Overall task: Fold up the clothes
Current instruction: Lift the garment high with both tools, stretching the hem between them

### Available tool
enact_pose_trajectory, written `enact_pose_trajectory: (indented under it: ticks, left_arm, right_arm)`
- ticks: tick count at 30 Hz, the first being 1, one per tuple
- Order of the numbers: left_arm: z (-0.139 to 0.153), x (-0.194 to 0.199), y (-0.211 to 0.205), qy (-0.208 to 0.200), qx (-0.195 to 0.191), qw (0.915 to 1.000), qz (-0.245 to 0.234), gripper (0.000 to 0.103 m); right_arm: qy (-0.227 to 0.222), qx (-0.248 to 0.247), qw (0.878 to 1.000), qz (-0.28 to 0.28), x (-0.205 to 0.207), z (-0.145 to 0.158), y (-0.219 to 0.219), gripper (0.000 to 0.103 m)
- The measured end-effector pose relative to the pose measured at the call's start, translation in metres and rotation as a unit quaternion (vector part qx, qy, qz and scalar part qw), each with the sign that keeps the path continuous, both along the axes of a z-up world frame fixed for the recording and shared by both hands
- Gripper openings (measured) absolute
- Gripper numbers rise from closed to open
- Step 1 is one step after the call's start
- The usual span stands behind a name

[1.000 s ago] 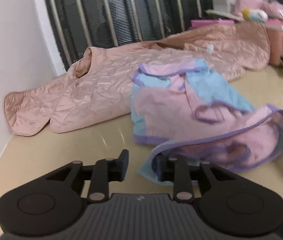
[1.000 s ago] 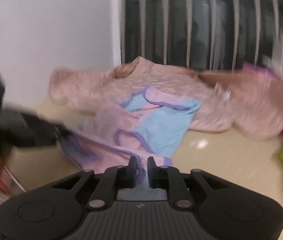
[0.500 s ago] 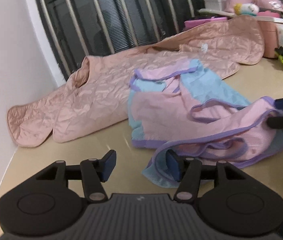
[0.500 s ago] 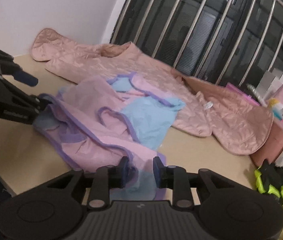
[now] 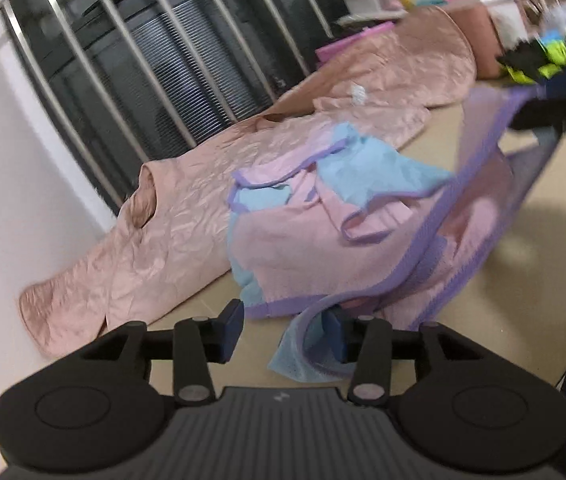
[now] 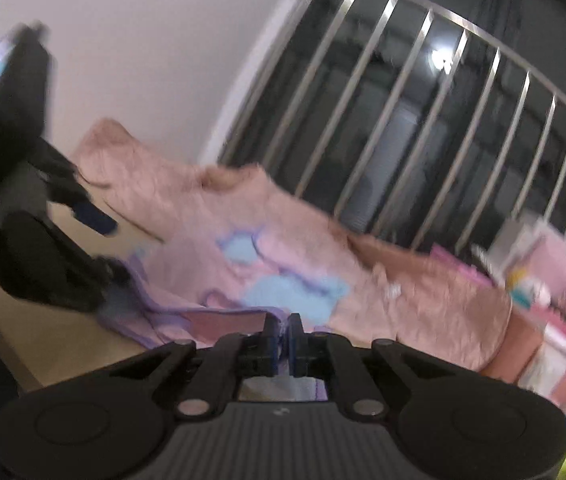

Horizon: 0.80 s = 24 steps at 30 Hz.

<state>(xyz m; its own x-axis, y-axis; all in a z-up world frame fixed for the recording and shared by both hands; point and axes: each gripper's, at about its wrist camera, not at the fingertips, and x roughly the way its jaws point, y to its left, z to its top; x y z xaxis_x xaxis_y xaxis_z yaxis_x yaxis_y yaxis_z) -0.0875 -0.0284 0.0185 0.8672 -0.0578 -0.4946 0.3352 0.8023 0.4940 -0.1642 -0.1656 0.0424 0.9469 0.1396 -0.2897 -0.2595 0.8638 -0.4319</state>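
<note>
A pink and light-blue garment with purple trim (image 5: 307, 236) lies crumpled on the beige table, partly over a peach quilted jacket (image 5: 171, 224). My left gripper (image 5: 283, 334) is open low at the garment's near hem; a fold of blue and purple cloth lies against its right finger. My right gripper (image 6: 281, 340) is shut on the garment's purple-trimmed edge (image 6: 219, 314) and holds it lifted; it shows in the left wrist view (image 5: 555, 116) at the upper right, with cloth stretched up to it. The left gripper shows in the right wrist view (image 6: 95, 240) at the left.
A white wall (image 5: 11, 168) stands at the left and a metal railing (image 5: 155, 60) runs behind the table. Pink boxes and bags (image 5: 479, 20) and a black and yellow-green item (image 5: 535, 60) sit at the far right. The table's front edge (image 5: 563, 344) is close.
My right gripper has shut on the garment's edge and lifted it up and to the right, stretching the cloth. My left gripper opened wider and stayed low at the near hem.
</note>
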Motion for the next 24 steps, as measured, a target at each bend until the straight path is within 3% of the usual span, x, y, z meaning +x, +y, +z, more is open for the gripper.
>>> enact_pose_trajectory:
  ticks: [4,6,7,8,10,12,14,16,18,20,24]
  left_arm:
    - [-0.005,-0.002,-0.015,-0.011,0.032,0.9992,-0.023,0.043]
    - [-0.008,-0.001,-0.019,-0.008,0.039,0.9988,-0.027,0.013]
    - [-0.008,0.001,-0.017,-0.009,0.031,0.9994,-0.014,0.003]
    - [-0.006,0.003,-0.013,-0.011,0.019,0.9998,0.0,0.002]
    - [0.009,0.002,0.004,-0.02,-0.048,0.998,0.035,0.002]
    - [0.025,0.0,0.024,-0.015,-0.125,0.99,0.063,0.002]
    - [0.033,0.0,0.039,-0.006,-0.171,0.9821,0.079,0.002]
    - [0.032,0.001,0.046,-0.011,-0.169,0.9805,0.101,0.002]
    - [0.029,0.001,0.053,-0.012,-0.164,0.9789,0.121,0.002]
    - [0.03,0.001,0.063,-0.004,-0.179,0.9748,0.132,0.002]
    - [0.03,-0.003,0.069,-0.007,-0.181,0.9743,0.134,0.002]
  right_arm:
    - [-0.025,0.0,1.0,0.013,-0.014,0.003,-0.001,0.004]
    - [-0.029,0.009,0.999,0.013,-0.017,0.005,-0.003,0.004]
    - [-0.029,0.013,0.999,0.011,-0.018,0.006,-0.004,0.004]
    - [-0.028,0.015,0.999,0.006,-0.018,0.006,-0.005,0.004]
    - [-0.017,0.011,1.0,-0.009,-0.014,0.002,-0.009,0.004]
    - [0.011,0.022,0.999,-0.026,-0.004,-0.008,-0.015,0.004]
    - [0.052,0.066,0.996,-0.027,0.007,-0.017,-0.022,0.004]
    - [0.073,0.082,0.994,-0.03,0.014,-0.024,-0.022,0.007]
    - [0.076,0.065,0.994,-0.032,0.017,-0.03,-0.014,0.009]
    - [0.072,0.049,0.996,-0.031,0.017,-0.034,-0.006,0.03]
    - [0.084,0.059,0.994,-0.023,0.02,-0.035,-0.004,0.03]
